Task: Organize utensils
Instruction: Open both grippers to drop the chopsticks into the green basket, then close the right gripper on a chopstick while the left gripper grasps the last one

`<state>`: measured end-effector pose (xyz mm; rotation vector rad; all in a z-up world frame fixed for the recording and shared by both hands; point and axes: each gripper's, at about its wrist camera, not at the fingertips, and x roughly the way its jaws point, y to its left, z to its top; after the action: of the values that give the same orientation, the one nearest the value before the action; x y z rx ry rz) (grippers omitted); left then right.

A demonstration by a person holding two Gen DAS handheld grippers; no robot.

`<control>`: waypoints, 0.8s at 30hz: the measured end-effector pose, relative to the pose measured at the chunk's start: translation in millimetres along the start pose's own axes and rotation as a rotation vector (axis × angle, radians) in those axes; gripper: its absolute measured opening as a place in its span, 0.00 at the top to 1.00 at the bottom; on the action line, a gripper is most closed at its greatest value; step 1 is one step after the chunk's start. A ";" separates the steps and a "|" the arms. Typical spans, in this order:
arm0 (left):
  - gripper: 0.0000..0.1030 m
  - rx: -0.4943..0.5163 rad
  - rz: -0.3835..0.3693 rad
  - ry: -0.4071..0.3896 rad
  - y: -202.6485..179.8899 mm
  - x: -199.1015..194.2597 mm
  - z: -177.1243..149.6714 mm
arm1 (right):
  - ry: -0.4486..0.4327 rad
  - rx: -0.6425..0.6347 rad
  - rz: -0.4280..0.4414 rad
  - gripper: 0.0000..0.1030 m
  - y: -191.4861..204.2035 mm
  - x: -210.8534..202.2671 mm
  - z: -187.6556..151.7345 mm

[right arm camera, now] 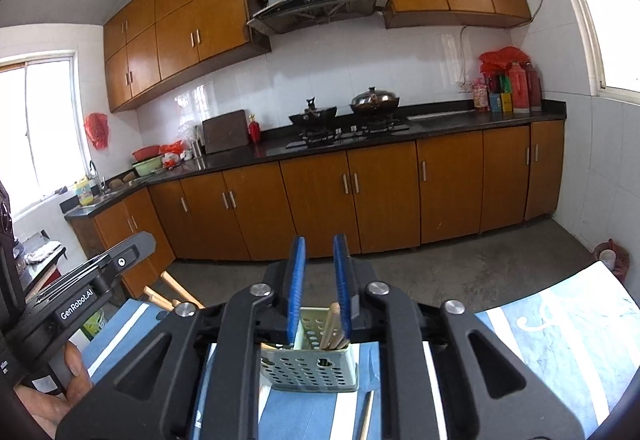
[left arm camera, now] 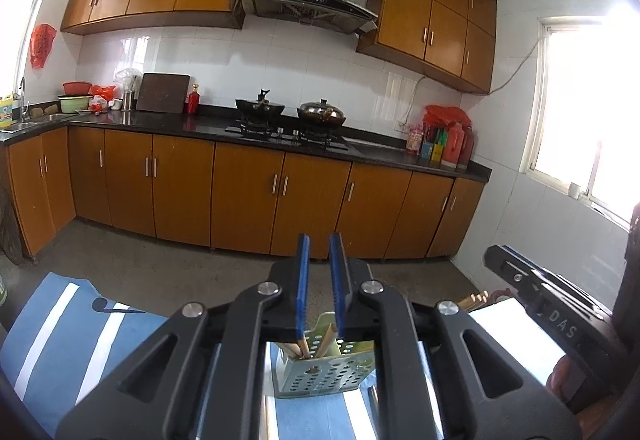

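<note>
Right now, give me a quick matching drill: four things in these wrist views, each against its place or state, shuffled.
1. utensil holder
2. loose chopstick
3. lidded pot
4. left hand-held gripper

a. on the stove
b. open, gripping nothing
c. flat on the striped cloth
d. upright, chopsticks inside

Pairs: 1-d, 2-c, 3-a, 4-b

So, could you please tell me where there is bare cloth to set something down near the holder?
Right of the perforated holder, the striped cloth lies bare. In front it is crowded: a loose chopstick lies there.
</note>
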<state>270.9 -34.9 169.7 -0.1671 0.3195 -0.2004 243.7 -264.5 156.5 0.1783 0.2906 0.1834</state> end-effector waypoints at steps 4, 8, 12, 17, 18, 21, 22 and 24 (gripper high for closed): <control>0.82 -0.010 0.002 -0.035 5.3 -26.3 2.8 | -0.033 -0.004 -0.024 0.76 -7.1 -26.9 -1.6; 0.74 -0.007 0.023 -0.031 19.9 -60.2 -10.4 | 0.008 0.008 -0.058 0.68 -25.8 -50.1 -25.8; 0.71 -0.005 0.064 0.044 44.7 -78.3 -45.3 | 0.173 0.021 -0.109 0.68 -47.8 -48.8 -80.3; 0.71 0.016 0.115 0.223 76.1 -74.6 -113.0 | 0.427 0.052 -0.100 0.68 -51.8 -22.7 -163.7; 0.71 0.006 0.114 0.265 81.5 -71.3 -126.7 | 0.464 0.055 -0.089 0.68 -47.3 -18.2 -176.5; 0.71 -0.011 0.123 0.351 89.0 -64.3 -157.3 | 0.546 0.039 -0.066 0.68 -29.4 -5.8 -208.3; 0.71 -0.014 0.120 0.365 89.5 -63.3 -163.6 | 0.566 0.028 -0.062 0.68 -23.0 -1.8 -217.3; 0.71 -0.020 0.105 0.395 88.4 -61.5 -176.0 | 0.584 -0.002 -0.078 0.68 -12.6 3.9 -229.9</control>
<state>171.0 41.1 5.9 -0.1297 0.7215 -0.1252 180.4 -242.0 -63.8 0.1073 0.8765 0.1554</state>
